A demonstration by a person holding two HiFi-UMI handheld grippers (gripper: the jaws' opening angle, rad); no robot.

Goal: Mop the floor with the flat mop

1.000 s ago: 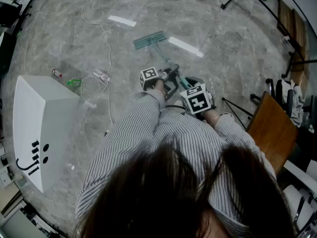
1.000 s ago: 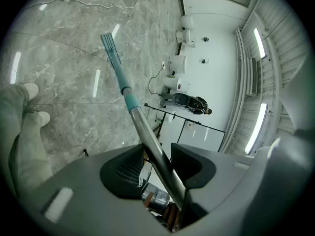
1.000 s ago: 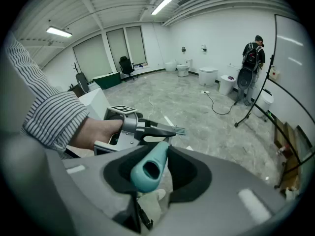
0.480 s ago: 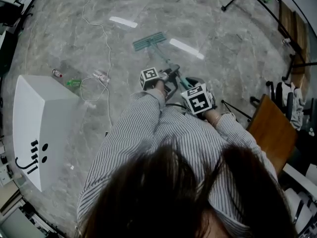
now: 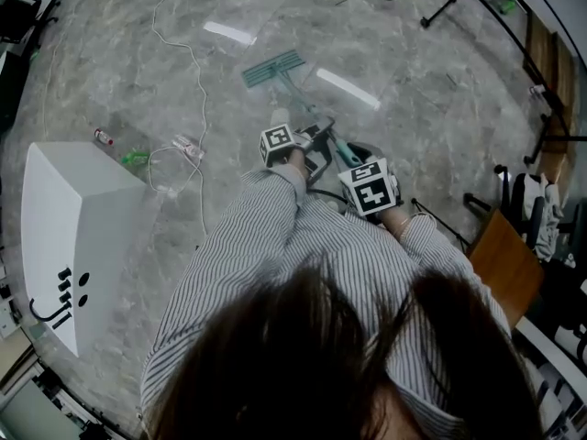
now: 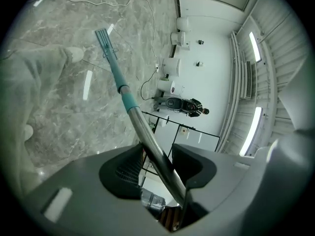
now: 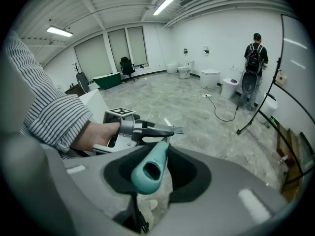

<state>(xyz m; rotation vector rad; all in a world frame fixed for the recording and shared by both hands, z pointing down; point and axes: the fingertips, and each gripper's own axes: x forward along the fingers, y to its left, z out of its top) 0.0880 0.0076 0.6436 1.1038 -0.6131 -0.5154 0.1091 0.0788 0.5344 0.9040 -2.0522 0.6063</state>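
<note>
The flat mop's teal head [image 5: 271, 68] lies on the grey marble floor ahead of me, and its pole [image 5: 310, 117] slants back to my hands. In the left gripper view the metal pole [image 6: 147, 136] runs between the jaws out to the mop head [image 6: 104, 39]. My left gripper [image 5: 316, 143] is shut on the pole lower down. My right gripper [image 5: 353, 159] is shut on the teal handle end [image 7: 149, 167], which sticks out between its jaws. The left gripper [image 7: 162, 131] shows in the right gripper view just beyond the handle.
A white box [image 5: 78, 236] stands at my left. A white cable [image 5: 197, 81] and small bottles [image 5: 136, 157] lie on the floor nearby. A wooden panel [image 5: 500, 259] and black stands [image 5: 537, 136] are at the right. A person [image 7: 254, 65] stands far off by the wall.
The mop head has slid a little farther away and to the left on the floor. Both grippers keep their hold on the pole and shift slightly with it.
</note>
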